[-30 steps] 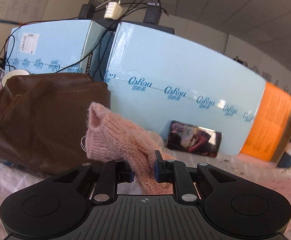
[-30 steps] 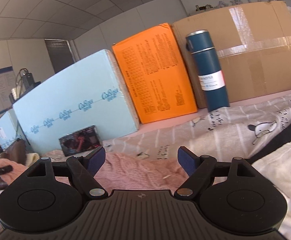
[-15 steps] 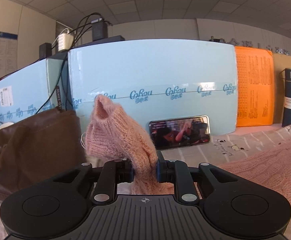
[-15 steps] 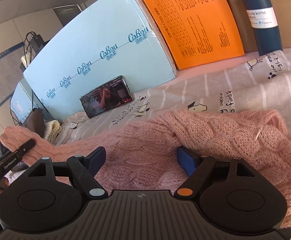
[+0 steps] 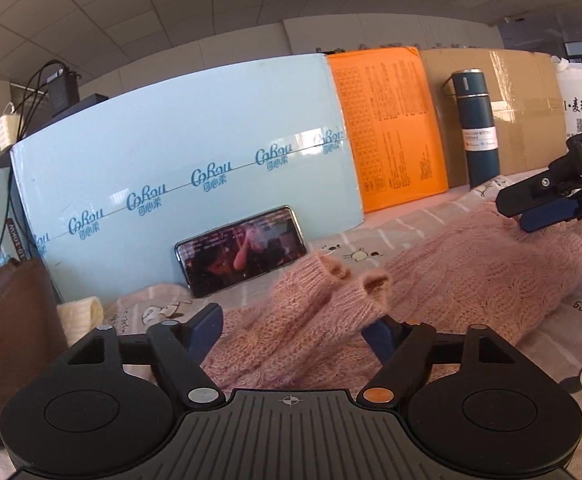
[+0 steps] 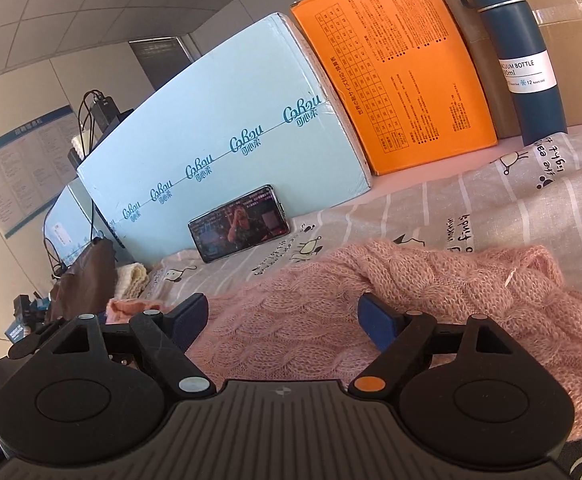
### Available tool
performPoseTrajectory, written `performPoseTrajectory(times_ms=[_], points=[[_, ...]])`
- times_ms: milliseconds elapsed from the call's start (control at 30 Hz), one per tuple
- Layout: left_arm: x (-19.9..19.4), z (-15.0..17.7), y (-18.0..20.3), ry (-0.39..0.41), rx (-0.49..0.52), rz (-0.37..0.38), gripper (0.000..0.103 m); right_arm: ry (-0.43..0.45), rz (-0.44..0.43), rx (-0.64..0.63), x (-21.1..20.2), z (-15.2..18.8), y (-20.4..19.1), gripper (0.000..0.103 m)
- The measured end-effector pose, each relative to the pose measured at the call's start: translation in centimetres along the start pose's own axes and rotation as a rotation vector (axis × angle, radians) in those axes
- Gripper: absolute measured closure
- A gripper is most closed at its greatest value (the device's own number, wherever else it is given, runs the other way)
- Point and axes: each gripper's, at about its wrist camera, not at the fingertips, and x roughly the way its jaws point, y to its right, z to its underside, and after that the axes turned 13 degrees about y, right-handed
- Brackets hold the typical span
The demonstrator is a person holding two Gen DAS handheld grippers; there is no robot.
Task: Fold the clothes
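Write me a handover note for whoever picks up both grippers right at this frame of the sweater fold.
Left gripper: open, holding nothing; the two sleeve cuffs lie side by side between its spread fingers, resting on the sweater.
Right gripper: open, low over the sweater's body, gripping nothing.
Pink sweater: spread on the printed sheet, in front of the blue box and the phone propped against it.
Done: sleeves brought in over the body.
Left: the body is not yet folded over; the collar end near the right gripper looks bunched, so probably smooth it, then fold.
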Motion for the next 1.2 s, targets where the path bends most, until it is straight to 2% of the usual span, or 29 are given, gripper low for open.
performPoseTrajectory(times_ms=[100, 200, 300, 433, 500, 600, 667, 733, 800, 867, 900, 1033, 1133, 1200], points=[[-0.2, -0.5, 0.1, 0.008, -0.064, 0.070, 0.010, 0.004, -0.005, -0.004, -0.1, 0.0, -0.2, 0.022], [-0.1, -0.6, 0.0, 0.005, -0.137, 0.148, 0.009, 0.004, -0.009, -0.007, -0.1, 0.0, -0.3, 0.022], [0.5, -0.2, -0.3, -0.038, -0.234, 0.207, 0.009, 0.002, -0.013, -0.008, -0.1, 0.1, -0.3, 0.022], [2.6, 1.3, -1.4, -0.152, -0.387, 0.260, 0.004, -0.002, -0.011, -0.006, 0.0, 0.1, -0.2, 0.022], [2.5, 1.5, -2.4, -0.133, -0.460, 0.263, 0.004, -0.002, -0.010, -0.007, -0.1, 0.2, -0.2, 0.022], [0.7, 1.3, -5.1, -0.024, -0.651, 0.298, 0.004, -0.001, -0.006, -0.012, -0.2, 0.3, -0.2, 0.022], [-0.7, 1.3, -7.3, 0.035, -0.779, 0.239, 0.004, -0.002, -0.009, -0.010, -0.2, 0.4, -0.2, 0.022], [-2.2, 1.9, -9.5, 0.070, -0.889, 0.124, 0.004, -0.003, -0.019, -0.006, -0.3, 0.4, -0.2, 0.022], [-3.4, 3.0, -11.1, 0.059, -0.958, 0.011, 0.004, -0.001, -0.042, -0.004, -0.4, 0.4, -0.4, 0.022], [-4.0, 4.3, -12.1, 0.018, -1.032, -0.056, 0.004, 0.000, -0.073, 0.002, -0.6, 0.4, -0.9, 0.024], [-4.2, 5.0, -12.5, -0.004, -1.079, -0.068, 0.004, -0.001, -0.092, 0.009, -0.7, 0.3, -1.3, 0.024], [-3.8, 7.0, -13.3, -0.076, -1.240, -0.036, 0.004, -0.123, -0.237, 0.181, 0.7, 0.3, -3.0, 0.024], [-3.3, 7.6, -13.2, -0.097, -1.257, -0.033, 0.004, -0.247, -0.296, 0.311, 2.9, 0.9, -4.5, 0.024], [-3.2, 7.8, -13.1, -0.097, -1.256, -0.032, 0.004, -0.307, -0.289, 0.330, 4.7, 1.5, -5.9, 0.024]])
